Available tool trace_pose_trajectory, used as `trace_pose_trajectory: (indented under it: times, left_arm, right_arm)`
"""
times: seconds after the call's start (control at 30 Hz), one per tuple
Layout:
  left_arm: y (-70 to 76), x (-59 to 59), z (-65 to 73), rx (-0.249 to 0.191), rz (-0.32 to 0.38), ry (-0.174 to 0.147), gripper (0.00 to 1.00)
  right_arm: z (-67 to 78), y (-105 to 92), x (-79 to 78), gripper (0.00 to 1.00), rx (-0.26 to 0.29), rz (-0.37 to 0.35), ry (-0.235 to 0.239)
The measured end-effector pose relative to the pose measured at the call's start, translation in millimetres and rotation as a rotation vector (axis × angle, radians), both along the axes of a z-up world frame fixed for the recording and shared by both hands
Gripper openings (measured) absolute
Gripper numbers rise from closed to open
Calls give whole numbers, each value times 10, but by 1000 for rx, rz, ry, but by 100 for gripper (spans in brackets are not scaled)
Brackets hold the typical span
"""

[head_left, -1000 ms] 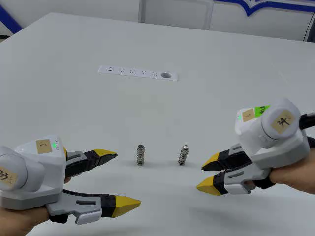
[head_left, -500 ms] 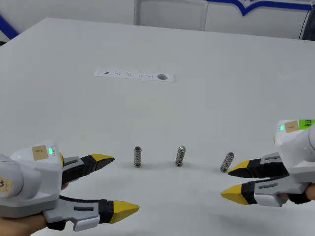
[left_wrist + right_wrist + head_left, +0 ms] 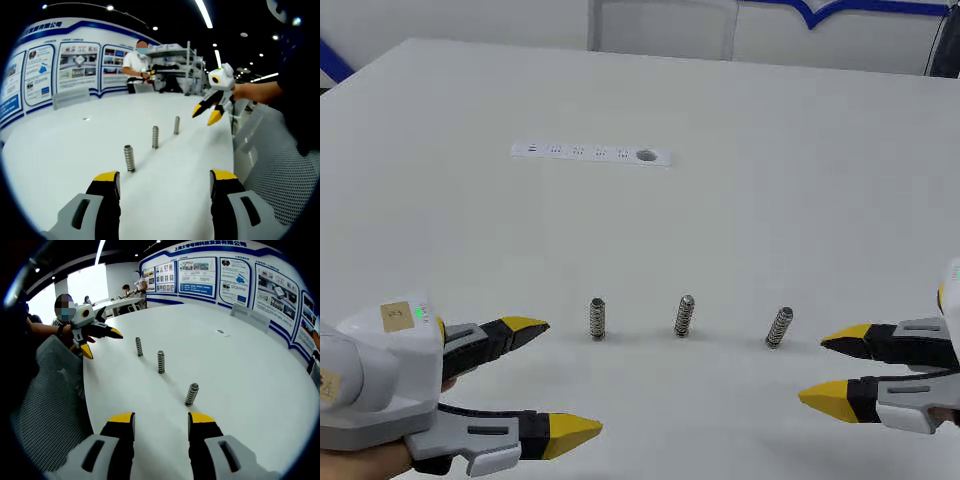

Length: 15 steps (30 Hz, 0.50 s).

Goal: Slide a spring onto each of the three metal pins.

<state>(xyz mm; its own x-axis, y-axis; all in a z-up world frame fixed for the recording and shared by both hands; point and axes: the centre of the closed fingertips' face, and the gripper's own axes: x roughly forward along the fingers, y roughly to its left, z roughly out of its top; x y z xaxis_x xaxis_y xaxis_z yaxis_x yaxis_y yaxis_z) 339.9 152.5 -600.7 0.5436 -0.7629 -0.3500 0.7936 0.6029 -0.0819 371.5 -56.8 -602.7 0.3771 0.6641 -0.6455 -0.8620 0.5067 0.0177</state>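
Observation:
Three metal pins stand in a row on the white table, each with a spring around it: the left pin (image 3: 597, 318), the middle pin (image 3: 685, 315) and the right pin (image 3: 779, 327). The same row shows in the left gripper view, nearest pin (image 3: 129, 158) first, and in the right gripper view, nearest pin (image 3: 191, 394) first. My left gripper (image 3: 558, 378) is open at the lower left, apart from the left pin, nothing between its yellow tips. My right gripper (image 3: 832, 370) is open at the lower right, just right of the right pin, holding nothing.
A white power strip (image 3: 590, 153) lies flat on the table (image 3: 770, 180) further back. A chair back (image 3: 662, 27) stands at the far edge. In the left gripper view a person (image 3: 136, 64) stands in the background by shelving.
My right gripper has drawn back to the right, away from the pins, uncovering the third pin with its spring. The left gripper has stayed about where it was.

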Motion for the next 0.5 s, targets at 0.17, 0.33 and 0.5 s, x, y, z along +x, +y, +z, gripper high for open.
trace_pose_trajectory:
  times: [0.17,0.33,0.5]
  left_arm:
    - [-5,6,-21,-4,0,5,75]
    - [-3,11,-40,-11,6,11,76]
    - [9,6,-48,-13,10,15,76]
  right_arm:
    - [5,-43,26,48,39,-24,-28]
    - [19,-27,38,51,76,-15,-70]
    - [-25,-39,46,54,91,-11,-85]
